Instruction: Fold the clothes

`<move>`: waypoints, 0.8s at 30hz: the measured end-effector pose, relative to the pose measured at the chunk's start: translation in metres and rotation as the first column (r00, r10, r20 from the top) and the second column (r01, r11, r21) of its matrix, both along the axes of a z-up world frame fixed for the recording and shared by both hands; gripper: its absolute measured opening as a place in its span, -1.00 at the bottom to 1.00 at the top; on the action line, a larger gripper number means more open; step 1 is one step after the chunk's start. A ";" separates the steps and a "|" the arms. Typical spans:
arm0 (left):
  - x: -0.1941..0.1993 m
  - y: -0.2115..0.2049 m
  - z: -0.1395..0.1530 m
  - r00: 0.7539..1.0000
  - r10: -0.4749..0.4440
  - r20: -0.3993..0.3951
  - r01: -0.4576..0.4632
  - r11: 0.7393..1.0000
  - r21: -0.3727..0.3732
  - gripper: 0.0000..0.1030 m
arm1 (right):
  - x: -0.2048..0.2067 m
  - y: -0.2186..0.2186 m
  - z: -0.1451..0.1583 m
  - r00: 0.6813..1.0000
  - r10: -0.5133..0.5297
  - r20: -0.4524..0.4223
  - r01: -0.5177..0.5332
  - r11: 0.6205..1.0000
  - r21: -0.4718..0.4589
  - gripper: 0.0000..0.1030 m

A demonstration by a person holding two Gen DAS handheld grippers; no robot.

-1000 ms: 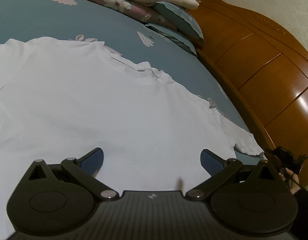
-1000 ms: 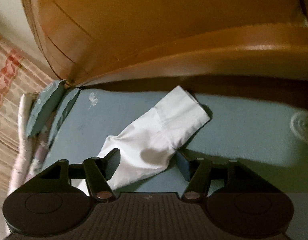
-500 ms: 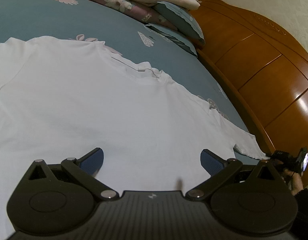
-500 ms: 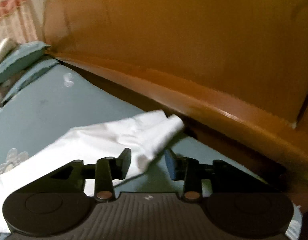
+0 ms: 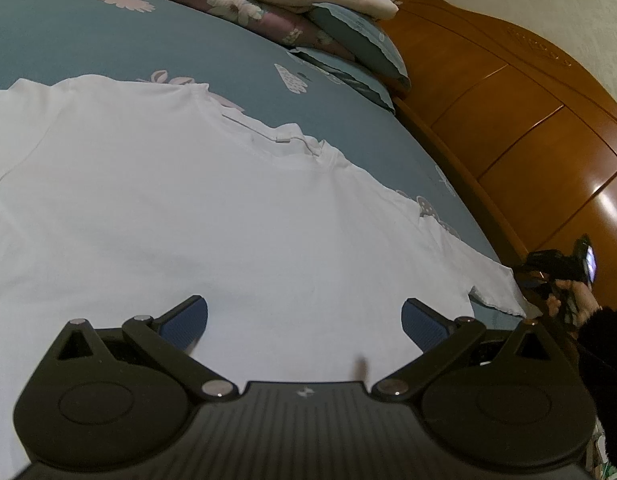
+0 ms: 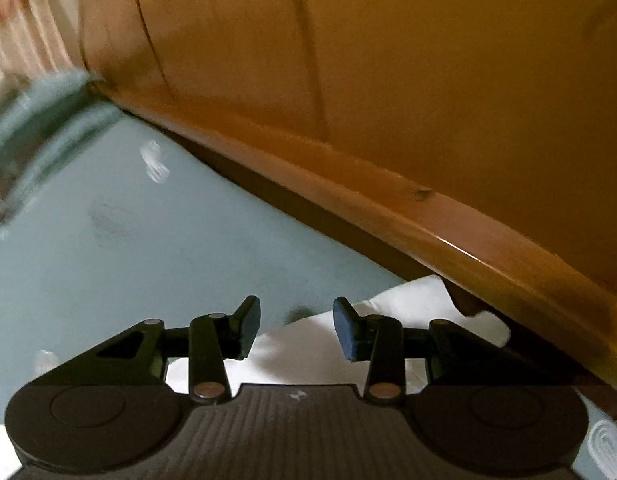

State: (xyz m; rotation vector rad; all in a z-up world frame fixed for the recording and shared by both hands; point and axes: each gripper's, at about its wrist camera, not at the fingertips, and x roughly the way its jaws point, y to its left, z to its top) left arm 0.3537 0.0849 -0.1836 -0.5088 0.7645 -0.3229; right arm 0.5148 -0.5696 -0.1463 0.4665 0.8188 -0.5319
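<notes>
Where it lies flat on the blue bed (image 5: pixel 156 44), the white T-shirt (image 5: pixel 196 216) has the left gripper (image 5: pixel 304 322) over it, jaws wide, empty. Right gripper (image 6: pixel 297 328): jaws partly parted above the sleeve (image 6: pixel 408 300), apparently gripping nothing.

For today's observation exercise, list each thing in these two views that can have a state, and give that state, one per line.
White T-shirt: spread flat on the bed, not yet folded.
Sleeve: lying by the wooden bed frame, not gripped.
Left gripper: open, over the shirt.
Right gripper: open, nothing between its jaws.
Pillows: stacked at the bed's far end.
</notes>
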 end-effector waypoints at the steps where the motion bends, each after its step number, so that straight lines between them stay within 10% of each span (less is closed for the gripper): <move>1: 0.000 0.000 0.000 1.000 0.000 0.000 0.000 1.000 -0.002 0.99 | 0.007 0.002 -0.003 0.999 -0.006 -0.036 0.006 1.000 -0.001 -0.13; 5: -0.001 0.001 0.000 1.000 0.001 -0.003 -0.001 1.000 -0.009 0.99 | 0.022 0.014 -0.013 0.992 0.037 -0.117 -0.049 0.994 -0.101 -0.22; 8: -0.001 0.002 -0.001 1.000 0.001 -0.004 -0.001 1.000 -0.016 0.99 | 0.030 0.022 -0.015 0.987 0.081 -0.136 -0.107 0.976 -0.190 -0.85; 14: -0.002 0.002 0.000 1.000 -0.002 -0.001 0.002 1.000 -0.008 0.99 | 0.023 0.060 0.008 0.968 0.243 -0.059 -0.250 0.947 -0.202 -0.52; 24: -0.001 0.000 0.006 0.999 -0.024 -0.034 0.024 0.999 0.028 0.99 | 0.008 0.229 0.026 0.732 0.682 0.008 -0.681 0.732 -0.012 -0.39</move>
